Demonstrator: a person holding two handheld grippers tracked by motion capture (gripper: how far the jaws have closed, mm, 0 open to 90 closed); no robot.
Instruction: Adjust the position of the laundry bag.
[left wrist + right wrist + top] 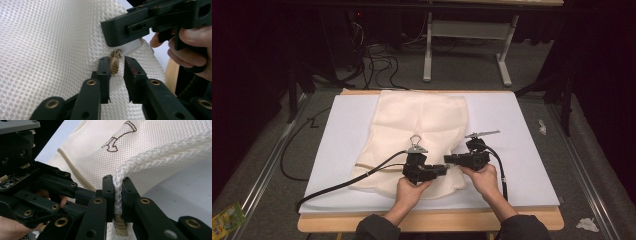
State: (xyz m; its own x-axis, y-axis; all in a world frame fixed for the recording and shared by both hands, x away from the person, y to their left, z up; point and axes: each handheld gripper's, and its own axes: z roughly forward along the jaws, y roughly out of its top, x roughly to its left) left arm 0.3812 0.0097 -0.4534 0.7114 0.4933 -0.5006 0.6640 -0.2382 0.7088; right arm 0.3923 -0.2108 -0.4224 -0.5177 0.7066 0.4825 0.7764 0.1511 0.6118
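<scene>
A cream mesh bag (417, 120) lies flat on a white board (522, 150). At its near edge both grippers meet tip to tip. My left gripper (444, 170) points right and is open. In the left gripper view a tan zipper pull (114, 65) stands between the jaws of the left gripper (116, 64), against the left jaw and clear of the right one. My right gripper (447, 159) points left and is shut on a bunched fold of the mesh bag's edge (140, 162), lifting it off the board. That grip (117, 185) sits just above the zipper end (121, 226).
The white board rests on a wooden table (432, 221). A black cable (347, 180) trails left from the left gripper over the board. Past the table stand a white frame (467, 30) and loose cables (379, 62). Crumpled paper (587, 224) lies on the floor at right.
</scene>
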